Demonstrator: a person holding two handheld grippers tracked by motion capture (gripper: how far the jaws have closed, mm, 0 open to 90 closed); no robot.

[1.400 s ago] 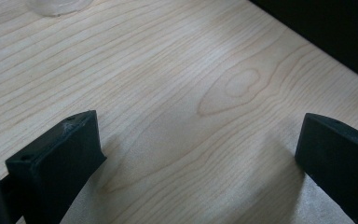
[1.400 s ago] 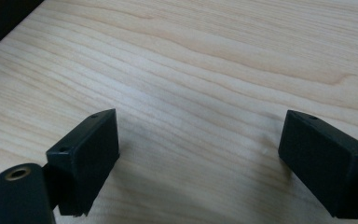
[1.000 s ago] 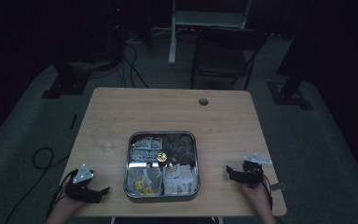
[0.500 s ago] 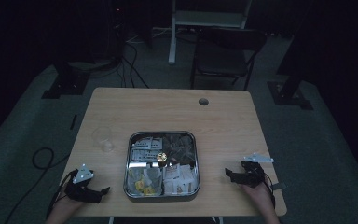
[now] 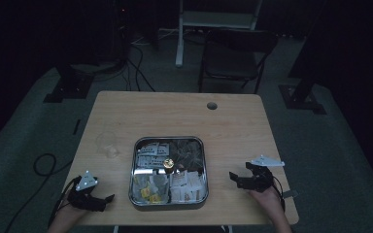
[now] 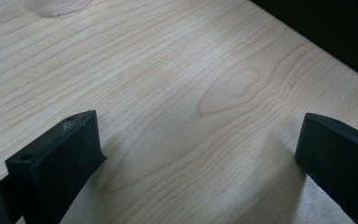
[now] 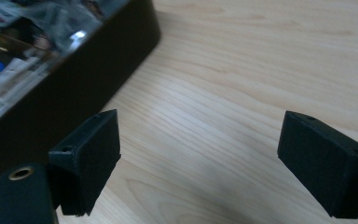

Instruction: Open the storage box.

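Wooden surface, frame centre: we note a metal tray between left tongs and right tongs, both spread, empty.

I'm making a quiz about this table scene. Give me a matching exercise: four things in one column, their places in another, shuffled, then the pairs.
Things:
1. metal tray
2. clear cup
3. left gripper
4. right gripper

Places:
A. near edge, left of the tray
B. middle of the table's near half
C. right of the tray
D. beyond the left gripper, left of the tray

Pairs: 1-B, 2-D, 3-A, 4-C
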